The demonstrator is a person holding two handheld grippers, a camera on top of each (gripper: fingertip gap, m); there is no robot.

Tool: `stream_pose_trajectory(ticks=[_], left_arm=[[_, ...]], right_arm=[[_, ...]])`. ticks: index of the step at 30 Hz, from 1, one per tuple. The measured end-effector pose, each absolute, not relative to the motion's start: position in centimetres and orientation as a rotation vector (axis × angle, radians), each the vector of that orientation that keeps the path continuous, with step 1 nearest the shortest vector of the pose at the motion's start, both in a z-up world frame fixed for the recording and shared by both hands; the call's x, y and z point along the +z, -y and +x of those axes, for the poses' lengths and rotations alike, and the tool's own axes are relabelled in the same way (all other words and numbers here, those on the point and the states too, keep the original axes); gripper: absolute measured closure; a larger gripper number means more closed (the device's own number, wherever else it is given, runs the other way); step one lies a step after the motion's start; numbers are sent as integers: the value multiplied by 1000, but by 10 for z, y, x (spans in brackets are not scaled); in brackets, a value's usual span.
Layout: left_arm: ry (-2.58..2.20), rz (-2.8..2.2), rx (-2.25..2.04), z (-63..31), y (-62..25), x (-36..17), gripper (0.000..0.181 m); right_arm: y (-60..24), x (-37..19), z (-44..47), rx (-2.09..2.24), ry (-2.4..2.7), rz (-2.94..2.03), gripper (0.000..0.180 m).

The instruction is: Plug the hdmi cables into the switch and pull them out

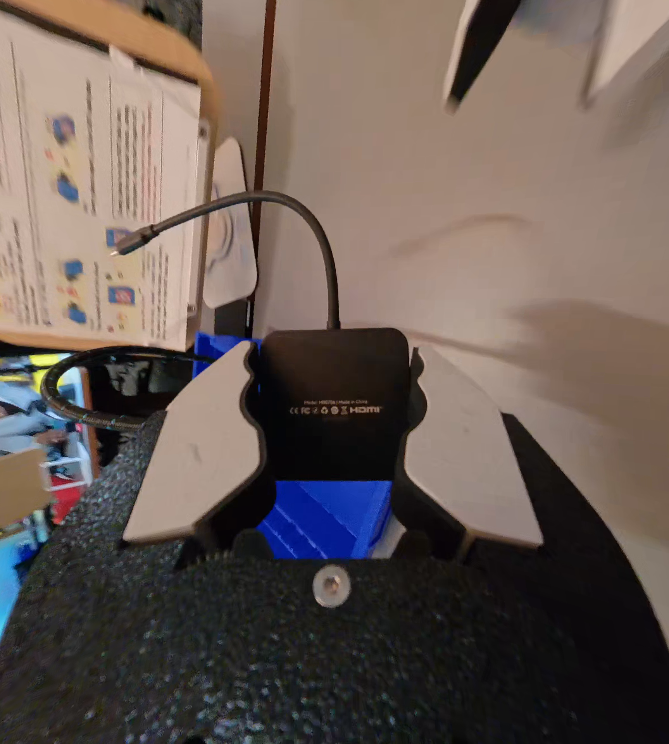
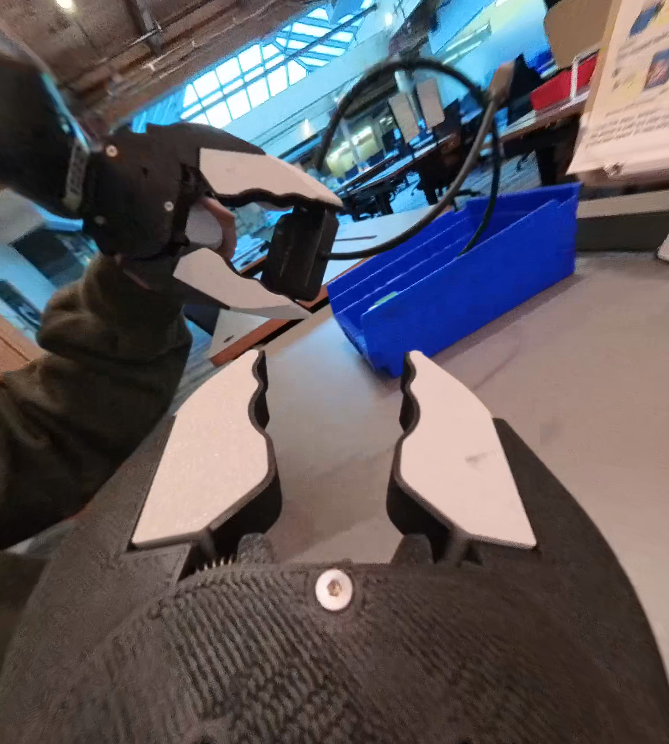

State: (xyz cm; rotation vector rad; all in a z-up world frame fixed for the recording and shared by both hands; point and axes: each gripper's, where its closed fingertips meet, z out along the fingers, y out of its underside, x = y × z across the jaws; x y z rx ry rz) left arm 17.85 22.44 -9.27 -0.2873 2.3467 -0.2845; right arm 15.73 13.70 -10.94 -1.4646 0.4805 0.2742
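My left gripper (image 1: 335,354) is shut on the black HDMI switch (image 1: 335,402), a flat square box held in the air above the blue bin (image 1: 325,519). The switch's short black lead (image 1: 316,237) arcs up and left to a loose small plug (image 1: 131,241). A braided black HDMI cable (image 1: 79,386) loops at the left. In the right wrist view the left gripper (image 2: 325,257) holds the switch (image 2: 300,253) left of the bin (image 2: 465,282). A thin cable (image 2: 482,209) runs from the switch in a loop down into the bin. My right gripper (image 2: 335,358) is open and empty above the grey table (image 2: 566,382).
A board with printed sheets (image 1: 75,181) stands at the left, also in the right wrist view (image 2: 647,80). A white rounded object (image 1: 230,225) sits beside it. A person's dark sleeve (image 2: 83,362) fills the left. A white wall (image 1: 486,201) is behind.
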Motion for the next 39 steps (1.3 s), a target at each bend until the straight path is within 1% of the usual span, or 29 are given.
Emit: stream_pose_trajectory(ticks=[1, 3, 4, 6, 8, 11, 13, 14, 15, 16, 18, 21, 23, 25, 27, 28, 31, 32, 33, 35, 36, 39], left_arm=[[-2326, -236, -263, 173, -211, -94, 110], [-2263, -139, -240, 162, -186, -89, 110], [-2241, -104, -254, 155, -174, -84, 107], [-2166, -71, -335, 146, -154, -65, 110], [-2112, -31, -388, 137, -141, -45, 110], [-2109, 17, -523, 125, -116, -32, 110], [-2113, 34, -547, 124, -105, -38, 111], [-2112, 34, -537, 126, -102, -42, 111], [-2114, 28, -512, 129, -101, -47, 111], [-2105, 10, -486, 133, -102, -51, 111], [-2094, -41, -484, 139, -103, -59, 110], [-2032, -128, -600, 143, -103, -62, 110], [-1926, -210, -765, 140, -107, -51, 108], [-1796, -356, -1047, 130, -113, -32, 104], [-1659, -573, -1340, 124, -130, -20, 111], [-1618, -691, -1451, 125, -140, -24, 115], [-1647, -959, -1730, 128, -145, -54, 115], [-1645, -991, -1865, 125, -140, -57, 117], [-1618, -1005, -2003, 122, -135, -55, 125], [-1539, -1035, -2190, 120, -131, -52, 155], [-1517, -1058, -2239, 121, -130, -54, 162], [-1414, -1142, -2360, 125, -133, -58, 166]], right_arm=[[-142, -108, 150, 353, -483, -1440, 115], [-146, -100, 140, 455, -478, -1381, 121], [-146, -98, 137, 462, -472, -1379, 120], [-146, -91, 130, 459, -432, -1381, 114], [-142, -74, 123, 487, -400, -1333, 114], [-126, -35, 113, 518, -336, -1174, 122], [-120, -27, 109, 469, -308, -1180, 128], [-120, -28, 108, 451, -291, -1201, 136], [-119, -29, 106, 433, -262, -1225, 155], [-119, -34, 111, 393, -283, -1253, 160], [-122, -44, 117, 378, -306, -1294, 162], [-123, -51, 122, 500, -320, -1267, 164], [-120, -52, 129, 565, -351, -1206, 165], [-116, -54, 137, 617, -383, -1158, 165], [-111, -50, 141, 677, -396, -1079, 165], [-108, -46, 142, 700, -400, -1029, 165], [-109, -41, 140, 717, -397, -962, 165], [-112, -43, 138, 704, -399, -970, 165], [-114, -45, 136, 693, -398, -977, 165], [-117, -46, 133, 687, -395, -978, 165], [-118, -45, 132, 689, -395, -971, 165], [-122, -52, 134, 641, -420, -1012, 164]])
